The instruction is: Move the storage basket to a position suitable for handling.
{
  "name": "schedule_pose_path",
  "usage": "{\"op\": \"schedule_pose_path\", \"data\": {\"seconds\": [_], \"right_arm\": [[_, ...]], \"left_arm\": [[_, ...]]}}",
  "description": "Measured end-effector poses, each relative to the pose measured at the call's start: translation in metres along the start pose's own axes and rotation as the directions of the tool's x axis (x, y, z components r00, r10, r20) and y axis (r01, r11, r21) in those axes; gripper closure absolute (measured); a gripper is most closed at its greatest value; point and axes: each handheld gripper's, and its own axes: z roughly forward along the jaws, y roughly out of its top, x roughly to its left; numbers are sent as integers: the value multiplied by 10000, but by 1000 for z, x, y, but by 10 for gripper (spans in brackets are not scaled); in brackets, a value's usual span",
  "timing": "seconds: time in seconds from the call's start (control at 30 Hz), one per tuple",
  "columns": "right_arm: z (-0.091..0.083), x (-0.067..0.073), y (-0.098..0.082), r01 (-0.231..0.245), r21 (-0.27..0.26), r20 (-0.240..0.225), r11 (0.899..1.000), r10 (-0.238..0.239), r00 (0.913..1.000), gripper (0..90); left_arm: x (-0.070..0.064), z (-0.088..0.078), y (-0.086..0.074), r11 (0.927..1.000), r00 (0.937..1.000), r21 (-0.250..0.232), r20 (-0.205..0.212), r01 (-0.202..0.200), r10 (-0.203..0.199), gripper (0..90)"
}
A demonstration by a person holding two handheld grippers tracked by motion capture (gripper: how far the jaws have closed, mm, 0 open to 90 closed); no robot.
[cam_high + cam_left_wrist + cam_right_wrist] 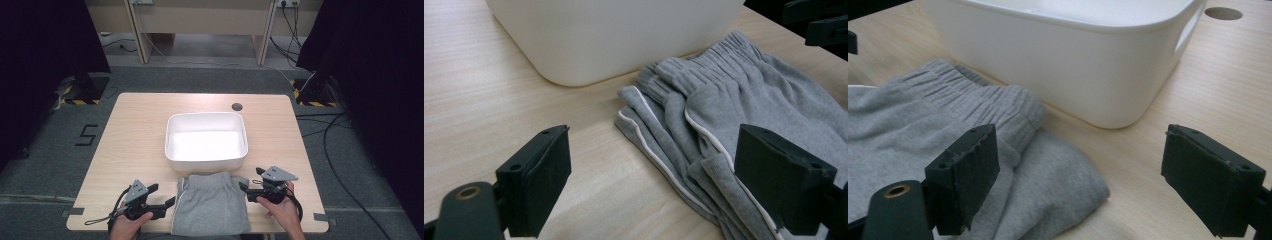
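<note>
Folded grey shorts lie at the table's near edge, just before a white tub. Left gripper and right gripper flank them, jaws wide, empty. The left gripper view reveals white piping; the right gripper view shows the tub's handle slot.

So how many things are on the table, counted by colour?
White: 1, the white plastic tub
Grey: 1, the folded grey fabric shorts with white piping
Black: 2, the left gripper and the right gripper, both open, one at each side of the shorts
Total: 4
</note>
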Motion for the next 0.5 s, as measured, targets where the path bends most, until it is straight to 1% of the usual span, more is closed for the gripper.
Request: {"op": "schedule_pose_path", "data": {"seconds": [0.17,0.27,0.3,0.33,0.4,0.47,0.5], "right_arm": [[2,4,-3,31,112,-232,9999,-28,9997,159],[4,6,-6,62,133,-371,9999,-57,9993,159],[4,6,-6,64,153,-381,9999,-58,9993,159],[4,6,-7,70,142,-391,9999,-64,9992,159],[4,5,-7,88,151,-407,9998,-82,9991,159],[4,6,-8,90,191,-368,9998,-83,9993,159],[4,7,-9,60,203,-379,9998,-53,9993,159]], "left_arm": [[-6,-2,-7,9998,10000,171,81,-32,31,145],[-9,-2,-11,9998,9999,212,107,49,-51,145],[-12,-2,-13,9996,9999,299,139,-18,14,145],[-14,-1,-14,9996,9999,288,142,-50,46,145],[-16,-1,-15,9995,9998,317,182,-83,78,145],[-19,0,-17,9988,9993,430,316,-231,217,146],[-21,0,-18,9987,9990,401,312,-319,307,145]]}}
